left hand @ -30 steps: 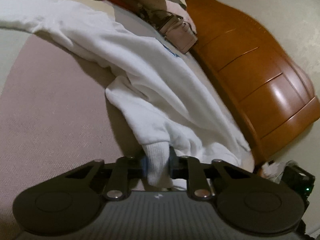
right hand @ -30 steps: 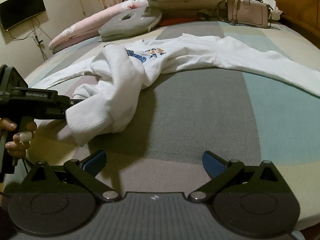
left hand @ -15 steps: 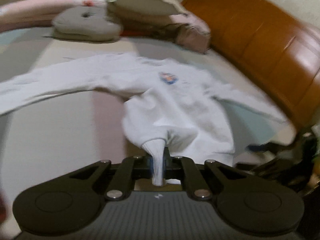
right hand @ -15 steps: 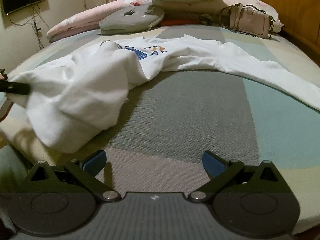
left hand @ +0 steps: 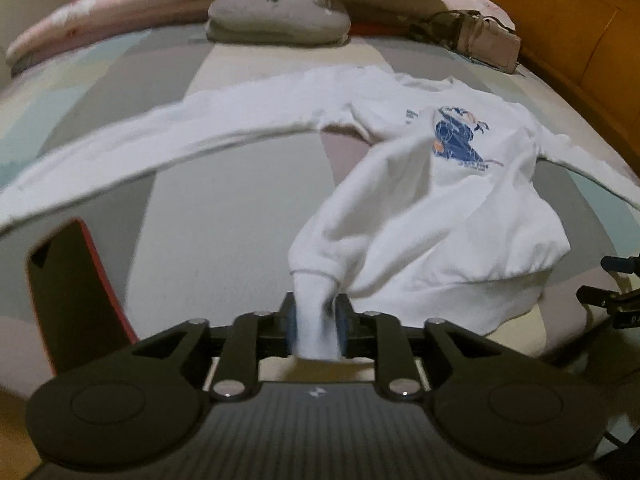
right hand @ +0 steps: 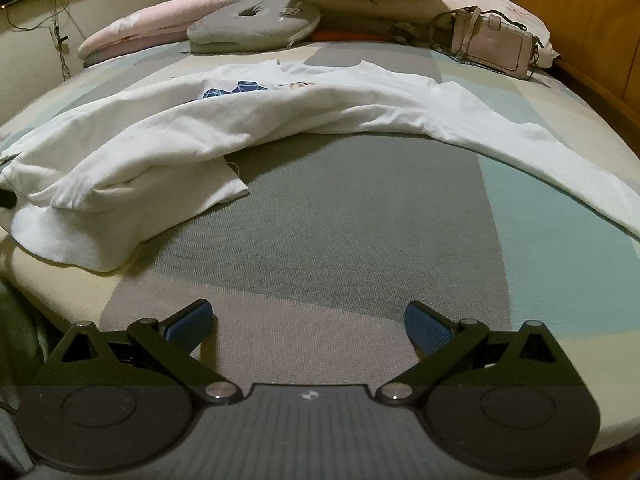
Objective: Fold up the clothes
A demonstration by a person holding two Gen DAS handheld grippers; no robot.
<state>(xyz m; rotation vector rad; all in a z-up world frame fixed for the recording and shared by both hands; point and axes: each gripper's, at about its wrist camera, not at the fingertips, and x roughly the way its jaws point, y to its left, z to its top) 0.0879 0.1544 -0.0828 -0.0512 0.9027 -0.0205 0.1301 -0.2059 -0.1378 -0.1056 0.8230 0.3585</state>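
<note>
We see the bed with its striped cover filling both views, and across it our white sweatshirt lies spread, its blue print facing up, one sleeve reaching toward 9 o'clock in the left view. At 12 o'clock sit the grey cushion and, toward 1 o'clock, the pink handbag. Our left gripper pinches the ribbed cuff tight; our right gripper hovers with fingers spread wide, holding nothing.

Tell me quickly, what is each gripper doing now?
Left gripper: closed on the cuff of the white sweatshirt.
Right gripper: open, holding nothing, above the bed.
</note>
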